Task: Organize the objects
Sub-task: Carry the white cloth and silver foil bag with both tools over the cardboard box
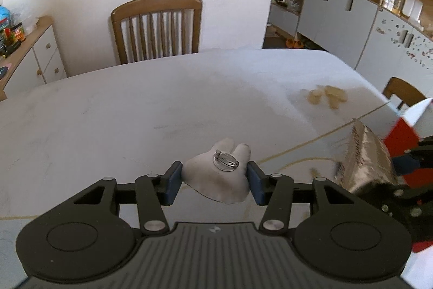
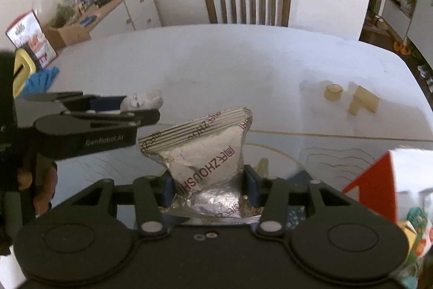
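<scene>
Left wrist view: the left gripper [image 1: 215, 180] has its jaws clamped on a small white plush brooch [image 1: 219, 178], pin-back up, with a round metal clasp [image 1: 224, 161] facing the camera. It is held clear above the white worktop [image 1: 135, 113]. At 3 o'clock from it the right gripper [image 1: 406, 175] carries a silver foil packet [image 1: 365, 153], with a red-and-white box [image 1: 408, 126] just behind. Toward 1 o'clock, some pale wooden blocks [image 1: 328, 96] lie well apart on the worktop, blurred. A wooden chair [image 1: 157, 29] stands at 12 o'clock beyond the far edge.

From the right wrist view, the right gripper [image 2: 209, 187] has its jaws clamped on the crumpled lower half of the foil packet [image 2: 205, 151], which stands up between the blue pads [image 2: 250, 180] and is printed with "ZHOUSHI". At 10 o'clock the left gripper [image 2: 140, 110] holds the plush brooch [image 2: 142, 100] in the air. Here the blocks [image 2: 351, 98] lie at 2 o'clock.
</scene>
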A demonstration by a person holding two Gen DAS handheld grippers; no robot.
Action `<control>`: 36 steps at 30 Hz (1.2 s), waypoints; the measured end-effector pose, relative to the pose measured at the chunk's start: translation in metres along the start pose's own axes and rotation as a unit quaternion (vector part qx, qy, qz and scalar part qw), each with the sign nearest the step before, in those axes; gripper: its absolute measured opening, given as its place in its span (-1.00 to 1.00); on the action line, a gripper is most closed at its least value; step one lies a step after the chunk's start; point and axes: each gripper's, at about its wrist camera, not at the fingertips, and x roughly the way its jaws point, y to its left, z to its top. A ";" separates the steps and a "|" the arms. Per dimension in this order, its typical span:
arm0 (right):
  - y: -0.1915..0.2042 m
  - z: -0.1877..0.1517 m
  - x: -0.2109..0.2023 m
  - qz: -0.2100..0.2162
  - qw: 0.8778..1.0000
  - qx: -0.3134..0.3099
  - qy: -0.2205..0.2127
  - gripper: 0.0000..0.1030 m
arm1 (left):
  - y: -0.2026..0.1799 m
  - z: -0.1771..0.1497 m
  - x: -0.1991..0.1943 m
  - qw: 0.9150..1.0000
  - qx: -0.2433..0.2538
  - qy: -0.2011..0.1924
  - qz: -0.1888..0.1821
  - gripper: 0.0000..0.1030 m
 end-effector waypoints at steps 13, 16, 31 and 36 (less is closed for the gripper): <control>-0.038 -0.032 -0.069 -0.012 0.998 0.049 -0.029 -0.07 | -0.070 0.008 -0.052 0.999 0.011 -0.001 -0.031 -0.01; -0.054 -0.040 -0.084 -0.013 0.997 0.060 -0.037 -0.07 | -0.093 0.007 -0.057 0.999 0.019 0.000 -0.038 -0.01; -0.158 -0.080 -0.135 -0.062 0.993 0.091 -0.050 -0.06 | -0.210 0.012 -0.052 0.995 0.057 0.002 -0.076 -0.01; -0.191 -0.091 -0.147 -0.076 0.992 0.090 -0.051 -0.06 | -0.245 0.015 -0.045 0.994 0.068 0.004 -0.083 -0.01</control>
